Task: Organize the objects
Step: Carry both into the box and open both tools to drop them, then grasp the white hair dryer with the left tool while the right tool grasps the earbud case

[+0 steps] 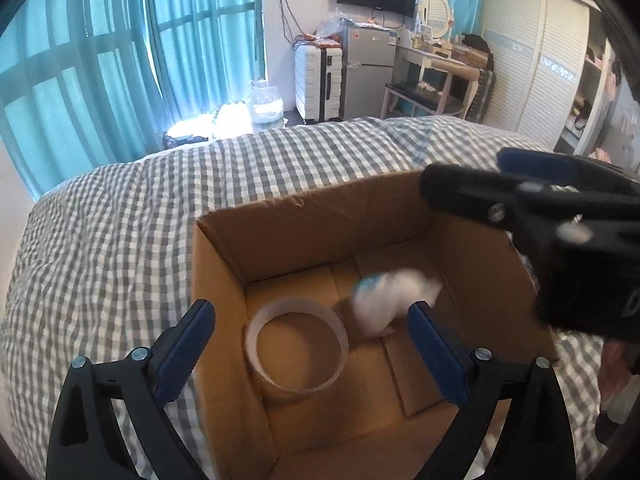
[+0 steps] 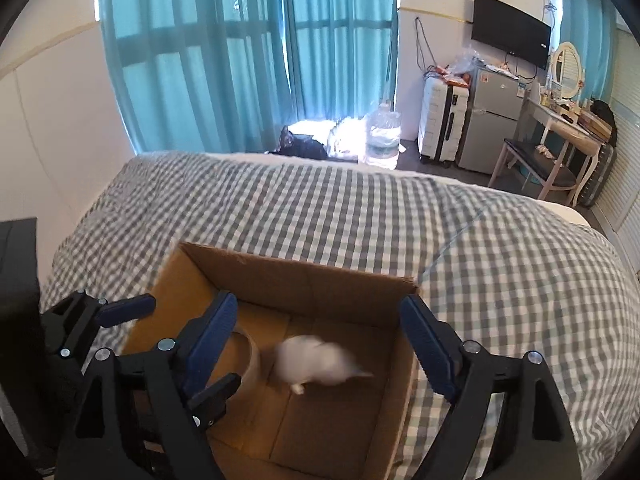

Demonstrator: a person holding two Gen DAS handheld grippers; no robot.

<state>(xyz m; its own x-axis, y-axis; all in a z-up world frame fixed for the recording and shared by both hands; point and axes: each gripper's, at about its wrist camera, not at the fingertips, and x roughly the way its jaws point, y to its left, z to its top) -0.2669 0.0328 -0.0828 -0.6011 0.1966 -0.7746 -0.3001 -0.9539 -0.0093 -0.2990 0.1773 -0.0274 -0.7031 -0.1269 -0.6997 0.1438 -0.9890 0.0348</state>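
The left gripper (image 1: pixel 310 328) is closest, wide open and holding nothing, just over the box (image 1: pixel 224 264) on the bed (image 1: pixel 120 220). Going left to right inside the box: a tape ring (image 1: pixel 296 354), lying flat between the left fingers, then a blurry white thing (image 1: pixel 390 294), mid-air or landing, I can't tell. The right gripper (image 2: pixel 316 320) is wide open and empty too, with the white thing right under it.

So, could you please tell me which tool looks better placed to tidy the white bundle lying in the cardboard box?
Probably the right tool: it is open and the blurred white bundle lies directly between its fingers. The left tool sits open over the tape roll in the cardboard box.
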